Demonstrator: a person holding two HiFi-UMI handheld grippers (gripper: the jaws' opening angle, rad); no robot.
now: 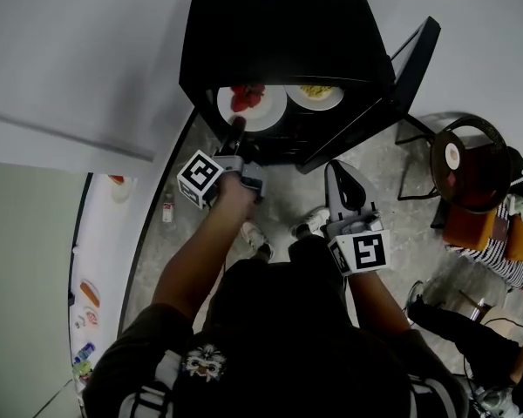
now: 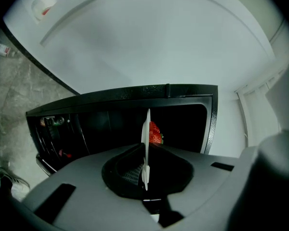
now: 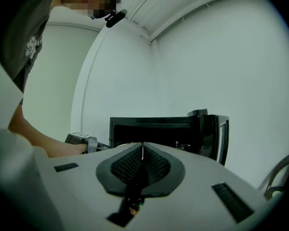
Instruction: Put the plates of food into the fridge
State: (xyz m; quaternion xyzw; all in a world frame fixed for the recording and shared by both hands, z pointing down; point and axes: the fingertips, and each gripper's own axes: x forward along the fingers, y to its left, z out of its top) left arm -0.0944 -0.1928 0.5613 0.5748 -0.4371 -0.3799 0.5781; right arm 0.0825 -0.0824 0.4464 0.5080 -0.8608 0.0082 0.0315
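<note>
fridge interior (image 1: 289, 138): strawberry plate (image 1: 275, 111), perhaps noodle plate (image 1: 333, 99)

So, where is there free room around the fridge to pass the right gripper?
The fridge is crowded at its opening: the strawberry plate, gripped by the left gripper, and the yellow-food plate sit side by side. Bare floor lies between the fridge door and the right gripper.

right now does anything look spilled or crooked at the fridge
Nothing looks spilled or askew. The left gripper holds the strawberry plate level at the open fridge, beside the second plate. The only stray thing is a small bottle on the floor by the wall.
</note>
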